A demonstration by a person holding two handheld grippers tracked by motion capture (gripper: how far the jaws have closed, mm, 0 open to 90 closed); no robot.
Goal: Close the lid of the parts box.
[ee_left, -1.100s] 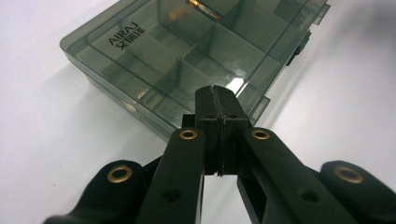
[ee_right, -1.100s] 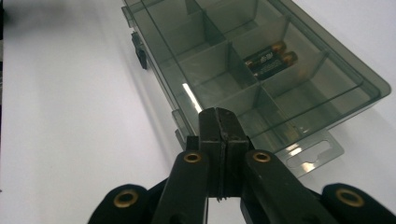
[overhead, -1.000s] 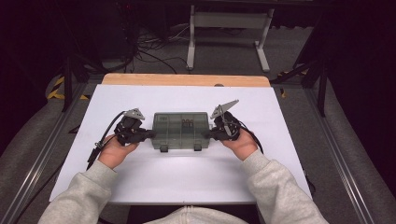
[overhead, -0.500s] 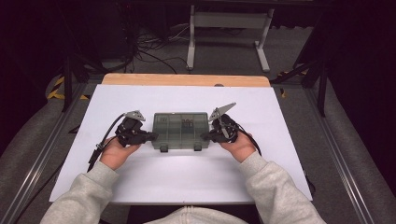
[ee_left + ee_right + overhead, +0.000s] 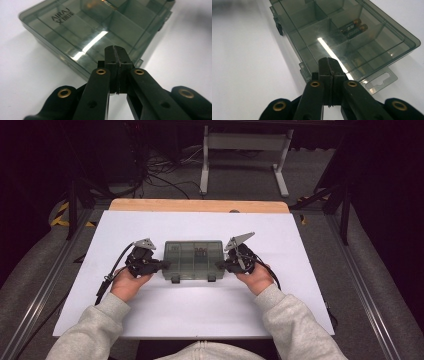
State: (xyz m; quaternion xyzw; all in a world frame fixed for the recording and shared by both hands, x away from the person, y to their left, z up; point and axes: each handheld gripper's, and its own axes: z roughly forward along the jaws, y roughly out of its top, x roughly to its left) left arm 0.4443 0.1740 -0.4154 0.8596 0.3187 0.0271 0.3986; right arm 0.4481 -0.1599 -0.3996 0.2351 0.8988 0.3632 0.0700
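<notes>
Lay flat across the middle of the white table [image 5: 200, 315]: smoky clear compartment box [image 5: 194, 259], lid shut, latches toward the person. Held inside one compartment on its right half: two batteries [image 5: 353, 27], side by side. Pressed against the box's left end: left gripper [image 5: 161, 265], jaws fully closed, pads together, nothing between them. Met the right end likewise: right gripper [image 5: 220, 265], jaws closed tight, nothing gripped.

The compartment box [image 5: 100, 32] runs past the top edge in the left gripper view. Print on the batteries [image 5: 353, 27] is too small to read. Background floor cables [image 5: 155, 167] lie in darkness.
</notes>
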